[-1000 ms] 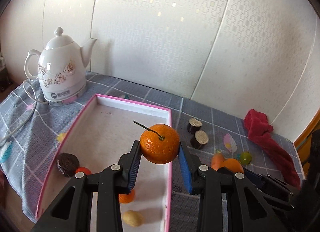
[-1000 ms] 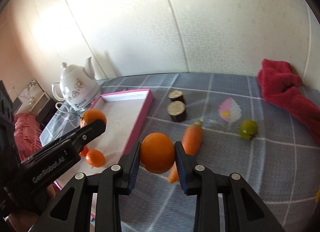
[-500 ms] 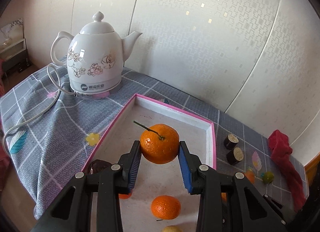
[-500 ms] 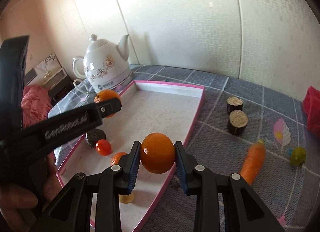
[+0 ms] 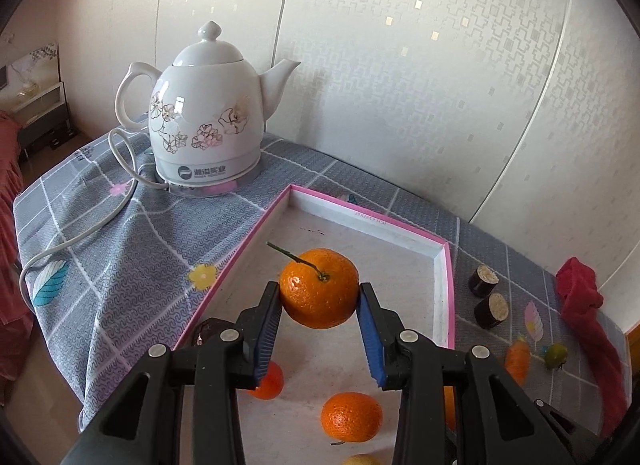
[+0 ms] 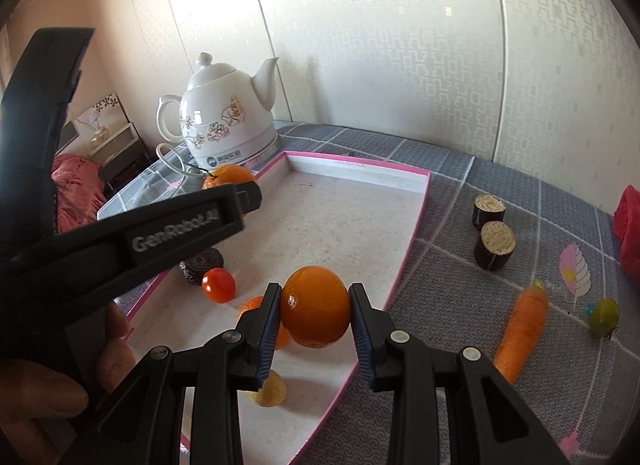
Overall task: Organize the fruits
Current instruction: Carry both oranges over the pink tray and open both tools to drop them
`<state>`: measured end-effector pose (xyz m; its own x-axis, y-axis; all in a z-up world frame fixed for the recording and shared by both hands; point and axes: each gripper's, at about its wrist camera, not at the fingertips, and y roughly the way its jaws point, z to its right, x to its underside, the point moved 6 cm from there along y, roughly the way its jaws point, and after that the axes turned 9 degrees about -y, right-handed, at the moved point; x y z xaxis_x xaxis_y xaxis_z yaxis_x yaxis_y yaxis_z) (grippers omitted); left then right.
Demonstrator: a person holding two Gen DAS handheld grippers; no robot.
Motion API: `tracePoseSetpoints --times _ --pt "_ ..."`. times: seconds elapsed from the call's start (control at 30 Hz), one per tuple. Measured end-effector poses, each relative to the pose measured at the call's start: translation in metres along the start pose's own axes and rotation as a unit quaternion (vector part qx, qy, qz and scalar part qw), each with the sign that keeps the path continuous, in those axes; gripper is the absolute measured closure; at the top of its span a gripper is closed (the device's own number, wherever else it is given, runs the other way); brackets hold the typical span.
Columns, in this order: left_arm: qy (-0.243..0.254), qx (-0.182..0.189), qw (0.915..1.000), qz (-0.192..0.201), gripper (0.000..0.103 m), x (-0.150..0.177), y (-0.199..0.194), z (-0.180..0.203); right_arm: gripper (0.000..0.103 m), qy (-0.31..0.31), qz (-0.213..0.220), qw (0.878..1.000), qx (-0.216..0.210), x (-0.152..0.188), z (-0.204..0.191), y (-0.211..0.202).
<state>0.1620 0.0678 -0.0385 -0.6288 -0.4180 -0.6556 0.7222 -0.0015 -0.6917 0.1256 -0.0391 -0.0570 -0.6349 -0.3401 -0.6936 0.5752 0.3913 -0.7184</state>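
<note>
- Left gripper (image 5: 319,319), black with blue-padded fingers, clamped on a stemmed orange mandarin (image 5: 319,288) held above the pink-rimmed shallow white tray (image 5: 447,289)
- Right gripper (image 6: 314,327), same build, clamped on a smooth round orange (image 6: 314,307) held over the tray's near right part; in its view the left gripper's black body crosses the left foreground and hides much of the tray's left rim
- On the tray floor, near end: a loose orange mandarin (image 5: 351,417), a small red tomato (image 6: 218,285), a dark wrinkled round fruit (image 6: 201,263), and a pale yellowish fruit (image 6: 270,389) partly behind a finger; another orange fruit lies mostly hidden behind the right gripper's left finger
- Right of the tray on the grey checked tablecloth (image 5: 120,265): an orange carrot (image 6: 520,329), a small green fruit (image 6: 605,316), and two dark short cylinders with tan cut tops (image 6: 493,239)
- Far right: a crumpled red cloth (image 5: 586,317), cut off by the frame edge in the right view
- Farthest: a white floral ceramic electric kettle (image 5: 206,115) on its base beside the tray's far left corner, its white cord trailing across the cloth toward the table's left edge
</note>
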Motion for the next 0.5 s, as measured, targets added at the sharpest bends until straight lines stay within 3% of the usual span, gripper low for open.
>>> tracePoseSetpoints --times 0.5 --pt "-0.005 -0.013 0.9999 0.006 0.055 0.0013 0.0006 -0.0035 0.065 -0.002 -0.006 1.000 -0.004 0.0017 -0.0014 0.0031"
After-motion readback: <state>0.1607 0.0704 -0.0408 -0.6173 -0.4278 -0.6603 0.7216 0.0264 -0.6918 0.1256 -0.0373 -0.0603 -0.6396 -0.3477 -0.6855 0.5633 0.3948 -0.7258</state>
